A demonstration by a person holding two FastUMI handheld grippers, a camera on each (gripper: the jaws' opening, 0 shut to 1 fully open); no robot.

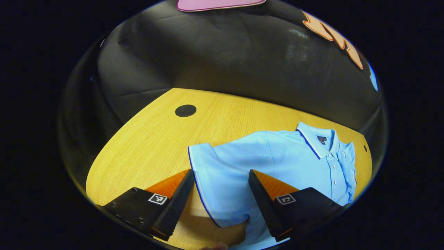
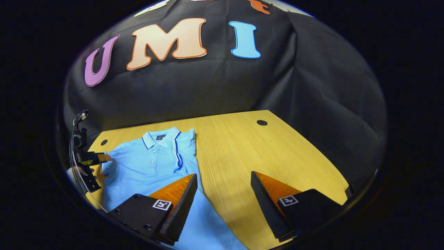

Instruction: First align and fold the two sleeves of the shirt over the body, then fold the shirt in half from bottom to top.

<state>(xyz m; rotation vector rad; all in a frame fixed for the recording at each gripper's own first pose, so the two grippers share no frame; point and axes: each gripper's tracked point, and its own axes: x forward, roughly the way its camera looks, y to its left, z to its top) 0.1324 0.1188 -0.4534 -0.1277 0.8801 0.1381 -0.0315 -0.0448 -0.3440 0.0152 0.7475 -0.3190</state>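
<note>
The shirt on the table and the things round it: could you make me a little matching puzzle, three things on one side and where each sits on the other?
Things:
1. shirt
2. left gripper
3. right gripper

Places:
A. open above the bare wood of the table, beside the shirt's edge
B. lying flat on the table, collar toward the wall
C. open above the spread sleeve

Pairs: 1-B, 2-C, 3-A

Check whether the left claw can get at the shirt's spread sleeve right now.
Probably yes. The left claw hangs open right over the sleeve of the shirt, which lies flat on the table with nothing lying between them.
</note>
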